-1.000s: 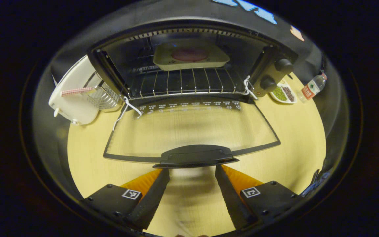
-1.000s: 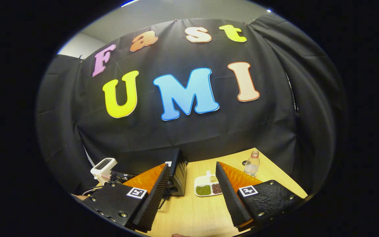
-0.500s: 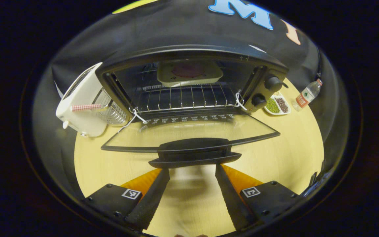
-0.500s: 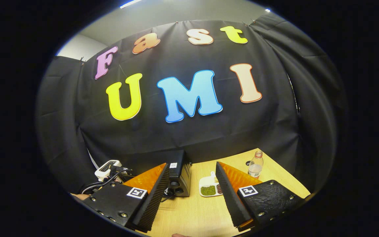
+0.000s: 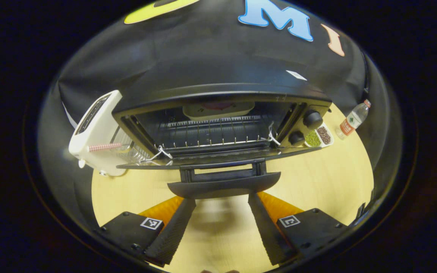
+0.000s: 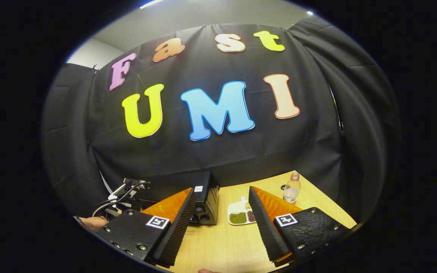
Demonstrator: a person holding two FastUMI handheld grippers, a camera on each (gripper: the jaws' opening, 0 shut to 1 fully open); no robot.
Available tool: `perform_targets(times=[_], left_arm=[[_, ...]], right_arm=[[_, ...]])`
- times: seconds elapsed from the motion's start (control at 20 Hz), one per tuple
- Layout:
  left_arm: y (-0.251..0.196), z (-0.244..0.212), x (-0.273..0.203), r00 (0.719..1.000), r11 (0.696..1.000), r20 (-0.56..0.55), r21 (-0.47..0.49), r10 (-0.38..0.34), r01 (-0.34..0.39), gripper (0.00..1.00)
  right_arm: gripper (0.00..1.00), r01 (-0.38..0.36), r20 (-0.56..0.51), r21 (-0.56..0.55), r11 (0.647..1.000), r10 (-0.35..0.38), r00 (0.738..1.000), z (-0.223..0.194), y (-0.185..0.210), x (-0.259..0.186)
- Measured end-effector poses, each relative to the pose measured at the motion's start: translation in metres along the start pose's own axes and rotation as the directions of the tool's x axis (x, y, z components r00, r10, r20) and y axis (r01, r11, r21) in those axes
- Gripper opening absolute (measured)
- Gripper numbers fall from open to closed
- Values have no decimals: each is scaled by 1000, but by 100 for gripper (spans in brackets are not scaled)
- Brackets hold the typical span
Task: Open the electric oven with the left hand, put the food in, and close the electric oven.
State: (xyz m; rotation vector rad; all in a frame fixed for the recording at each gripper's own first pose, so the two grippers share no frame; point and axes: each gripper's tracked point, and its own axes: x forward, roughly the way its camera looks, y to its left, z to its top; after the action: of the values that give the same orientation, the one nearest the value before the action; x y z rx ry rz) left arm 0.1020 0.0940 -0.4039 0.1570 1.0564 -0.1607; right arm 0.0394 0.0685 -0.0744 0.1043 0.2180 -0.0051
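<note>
1. The oven [image 5: 218,113] door handle [image 5: 224,184] lies crosswise just ahead of the left gripper [image 5: 221,206], whose jaws stand wide and empty.
2. The food tray [image 5: 218,110] sits deep on the rack, probably fully inside.
3. The right gripper [image 6: 221,210], jaws wide and empty, hangs farther off.

You stand in a cloth-walled recording booth staged as a kitchen: beside the electric oven [image 5: 218,125] sit a white toaster [image 5: 97,132], snack dish [image 5: 317,136] and water bottle [image 5: 352,119] on a wooden table [image 5: 336,170].
</note>
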Motion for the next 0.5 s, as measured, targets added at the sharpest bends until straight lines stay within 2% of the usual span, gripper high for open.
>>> perform_targets(times=[0.1, 0.3, 0.35, 0.4, 0.45, 0.5], left_arm=[[-1, 10, -6, 1000, 1000, 25, 16, 4, -5, 99], [-4, 41, -35, 989, 1000, 150, 0, 20, -20, 95], [-9, 51, -48, 980, 1000, 199, -15, 20, -17, 92], [-11, 65, -64, 966, 999, 259, -32, 19, -11, 95], [-14, 80, -84, 943, 999, 331, -46, 17, -2, 92], [-18, 97, -106, 914, 998, 406, -57, 15, 9, 94]], right_arm=[[86, 0, -3, 3, 1000, 0, 1000, 0, -2, -1], [86, 0, 12, -12, 1000, 0, 1000, 8, -7, -3], [86, 1, 17, -15, 1000, -1, 1000, 11, -9, -5], [86, 0, 24, -17, 1000, 1, 1000, 15, -11, -5], [86, -1, 31, -19, 1000, 1, 1000, 19, -12, -6], [86, -3, 41, -26, 1000, 4, 999, 25, -11, -6]])
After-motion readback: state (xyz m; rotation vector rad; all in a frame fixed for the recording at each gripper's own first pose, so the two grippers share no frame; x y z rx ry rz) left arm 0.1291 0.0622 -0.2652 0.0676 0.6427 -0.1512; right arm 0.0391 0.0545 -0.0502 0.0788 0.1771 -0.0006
